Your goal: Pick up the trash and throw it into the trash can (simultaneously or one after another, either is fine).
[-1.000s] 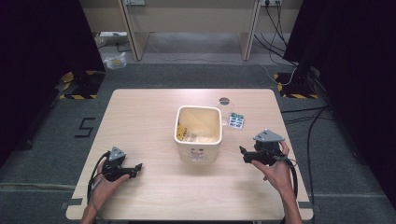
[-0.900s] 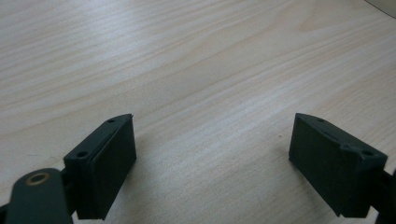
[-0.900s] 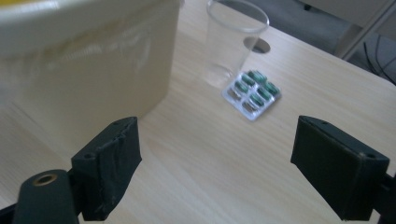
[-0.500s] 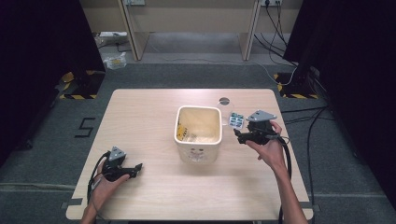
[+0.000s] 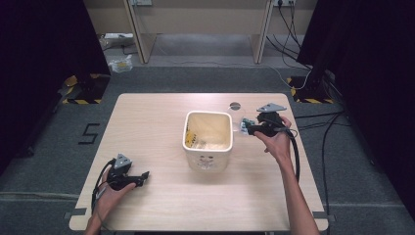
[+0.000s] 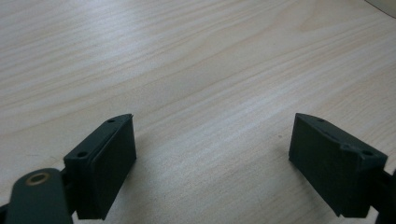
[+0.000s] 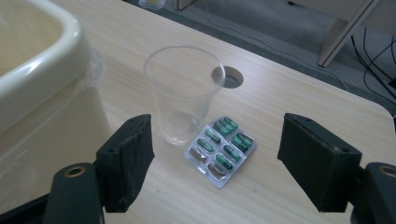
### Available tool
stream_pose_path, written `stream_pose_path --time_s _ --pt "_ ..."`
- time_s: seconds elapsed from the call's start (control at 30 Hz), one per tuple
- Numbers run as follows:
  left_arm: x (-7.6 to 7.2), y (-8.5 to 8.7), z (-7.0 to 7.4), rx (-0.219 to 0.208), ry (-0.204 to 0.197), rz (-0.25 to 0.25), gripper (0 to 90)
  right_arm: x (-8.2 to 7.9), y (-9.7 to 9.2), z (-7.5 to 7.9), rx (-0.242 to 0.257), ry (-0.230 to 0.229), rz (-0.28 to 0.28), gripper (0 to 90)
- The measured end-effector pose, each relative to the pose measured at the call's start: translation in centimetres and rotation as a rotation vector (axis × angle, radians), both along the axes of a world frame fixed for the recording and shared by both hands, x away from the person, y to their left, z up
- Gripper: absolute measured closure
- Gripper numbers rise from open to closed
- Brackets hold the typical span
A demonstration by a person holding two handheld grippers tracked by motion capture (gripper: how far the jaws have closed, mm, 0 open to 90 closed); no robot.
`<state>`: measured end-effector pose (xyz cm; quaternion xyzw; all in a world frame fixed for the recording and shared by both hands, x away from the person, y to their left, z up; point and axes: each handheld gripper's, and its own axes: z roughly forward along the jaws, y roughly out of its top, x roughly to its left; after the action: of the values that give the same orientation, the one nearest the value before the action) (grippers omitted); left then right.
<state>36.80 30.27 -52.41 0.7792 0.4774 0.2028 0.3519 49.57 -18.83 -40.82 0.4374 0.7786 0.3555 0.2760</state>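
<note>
Blister pack (image 7: 220, 150) on pale wood table (image 5: 151, 127), grey carpet (image 5: 54, 147); both tongs open, right (image 7: 215, 161) closing.

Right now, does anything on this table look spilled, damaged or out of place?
Nothing spilled or broken. The clear cup stands upright beside the cream bin. The pill pack lies flat at the cup's foot, with some pockets looking pale, perhaps emptied.

cup (image 7: 182, 93) behind blister pack (image 7: 219, 151), beside bin (image 7: 42, 84)

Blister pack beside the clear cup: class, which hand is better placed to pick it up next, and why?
Right. The right gripper has its open jaws either side of the blister pack, while the left gripper sits over bare table at the near edge.
</note>
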Motion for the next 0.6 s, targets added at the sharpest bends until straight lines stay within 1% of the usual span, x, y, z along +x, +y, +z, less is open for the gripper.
stream_pose_path --time_s 0.03,0.07,0.13,0.17,0.23,0.27,0.3,0.37,0.43,0.57,0.6 --pt "0.0 0.0 0.0 0.000 0.000 0.000 13.8 0.3 0.1 -0.1 -0.003 0.001 -0.010 28.7" --pt "0.0 0.0 0.0 0.000 0.000 0.000 13.7 0.6 0.1 -0.2 0.009 -0.003 -0.015 29.3" --pt "0.0 0.0 0.0 0.000 0.000 0.000 13.7 1.2 0.2 -0.5 0.046 0.011 -0.026 30.9" --pt "0.0 0.0 0.0 0.000 0.000 0.000 13.7 1.5 0.2 -0.6 0.054 0.016 -0.033 31.9" --pt "0.0 0.0 0.0 0.000 0.000 0.000 13.7 1.7 0.3 -0.8 0.059 0.021 -0.041 32.6" --pt "0.0 0.0 0.0 0.000 0.000 0.000 13.7 2.2 0.4 -1.0 0.066 0.029 -0.054 35.6" --pt "0.0 0.0 0.0 0.000 0.000 0.000 13.7 2.4 0.5 -1.1 0.076 0.032 -0.063 36.5" --pt "0.0 0.0 0.0 0.000 0.000 0.000 13.7 2.8 0.6 -1.2 0.093 0.034 -0.068 37.8" --pt "0.0 0.0 0.0 0.000 0.000 0.000 13.8 3.3 1.0 -1.4 0.101 0.037 -0.073 39.5" --pt "0.0 0.0 0.0 0.000 0.000 0.000 13.8 4.2 1.4 -1.9 0.108 0.062 -0.091 42.5" --pt "0.0 0.0 0.0 0.000 0.000 0.000 13.8 4.5 1.5 -2.0 0.120 0.066 -0.096 43.3"
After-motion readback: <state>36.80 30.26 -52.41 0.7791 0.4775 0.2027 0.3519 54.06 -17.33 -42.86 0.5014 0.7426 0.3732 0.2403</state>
